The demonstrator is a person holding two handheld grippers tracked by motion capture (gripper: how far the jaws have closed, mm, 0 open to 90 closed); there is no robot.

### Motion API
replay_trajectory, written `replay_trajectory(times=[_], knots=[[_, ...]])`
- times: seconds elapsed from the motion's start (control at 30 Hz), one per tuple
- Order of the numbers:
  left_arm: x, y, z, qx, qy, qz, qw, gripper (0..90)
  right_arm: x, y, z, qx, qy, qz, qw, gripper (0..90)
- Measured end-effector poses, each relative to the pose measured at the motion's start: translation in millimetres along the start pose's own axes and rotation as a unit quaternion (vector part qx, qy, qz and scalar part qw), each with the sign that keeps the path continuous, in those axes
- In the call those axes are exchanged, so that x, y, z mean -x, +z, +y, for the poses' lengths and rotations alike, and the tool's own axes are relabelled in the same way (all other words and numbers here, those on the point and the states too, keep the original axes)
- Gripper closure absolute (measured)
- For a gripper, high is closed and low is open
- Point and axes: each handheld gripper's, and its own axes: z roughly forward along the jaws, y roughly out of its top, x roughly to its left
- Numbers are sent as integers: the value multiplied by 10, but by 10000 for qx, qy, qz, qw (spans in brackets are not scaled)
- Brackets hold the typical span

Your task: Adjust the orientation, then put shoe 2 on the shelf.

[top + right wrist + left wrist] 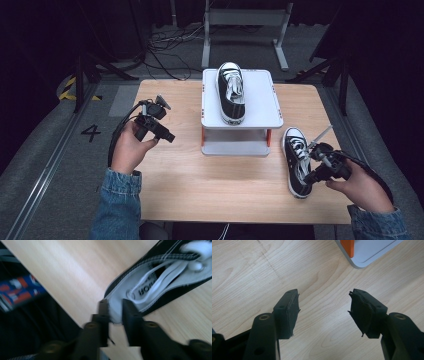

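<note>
One black-and-white sneaker lies on top of a white two-tier stand at the table's middle back. A second matching sneaker lies on the wooden table at the right, toe pointing away. My right gripper is at its heel; in the right gripper view the jaws of this gripper are shut on the heel edge of that sneaker. My left gripper hovers over the table left of the stand, and in the left gripper view this gripper is open with bare wood between the jaws.
The stand's lower shelf has orange posts at its corners. The table's near edge runs close to the held sneaker's heel. Cables and a metal frame lie on the floor behind the table.
</note>
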Motion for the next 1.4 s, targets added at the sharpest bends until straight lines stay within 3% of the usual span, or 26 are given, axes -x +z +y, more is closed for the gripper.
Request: replay_trajectory(times=[0.07, 0.13, 0.17, 0.2, 0.23, 0.3, 0.33, 0.37, 0.47, 0.57, 0.63, 0.8, 0.97, 1.0, 1.03, 1.1, 1.13, 1.2, 1.3, 1.4], knots=[[16, 5, 8, -13, 31, -6, 10000, 401, 124, -86, -46, 442, 274, -70, 9986, 605], [15, 8, 5, 12, 37, -7, 10000, 401, 175, -184, -57, 959, 194, -433, 9943, 561], [15, 8, 5, 12, 37, -7, 10000, 401, 175, -184, -57, 959, 194, -433, 9943, 561], [-1, 1, 6, -31, 97, 38, 9999, 401, 194, -205, -50, 1059, 197, -604, 9923, 526], [-1, 14, -2, -1, -15, -20, 10000, 400, 212, -194, -33, 1032, 181, -733, 9918, 491], [-19, 19, -7, -15, 12, 11, 10000, 400, 237, -81, 41, 803, -42, -1113, 9905, 465], [-26, 19, -9, -38, -10, -28, 10000, 400, 237, -81, 41, 803, -42, -1113, 9905, 465], [-33, 19, -13, -29, -29, -33, 10000, 400, 260, 28, 96, 604, -70, -1357, 9889, 400], [-34, 13, -19, -10, -46, -36, 10000, 400, 289, 99, 126, 450, -89, -1467, 9881, 400], [-40, 25, -27, -43, -16, -11, 10000, 400, 284, 164, 173, 529, -382, -1654, 9841, 400], [-49, 26, -49, -50, -25, -11, 10000, 400, 284, 220, 223, 400, -586, -1763, 9818, 416], [-77, -3, -147, -25, -154, -32, 9999, 401, 348, 314, 320, 437, -816, -1684, 9814, 425], [-111, -33, -241, 8, -310, 8, 9995, 401, 431, 374, 372, 434, -837, -1470, 9846, 443], [-122, -48, -274, -31, -261, 48, 9996, 401, 456, 387, 378, 427, -800, -1397, 9860, 463], [-121, -54, -294, -37, -313, 22, 9995, 401, 523, 407, 383, 428, -682, -1175, 9898, 513], [-136, -82, -338, -9, -363, 25, 9993, 401, 583, 398, 371, 411, -532, -1066, 9920, 634], [-136, -82, -338, -9, -363, 25, 9993, 401, 583, 398, 371, 411, -532, -1066, 9920, 634], [-142, -95, -364, 28, -399, 40, 9992, 402, 644, 346, 346, 445, -312, -951, 9940, 723], [-154, -106, -379, 14, -409, 57, 9991, 402, 692, 267, 323, 544, -91, -753, 9956, 753], [-153, -108, -374, 25, -409, 41, 9992, 402, 679, 198, 347, 462, 35, -896, 9949, 761]])
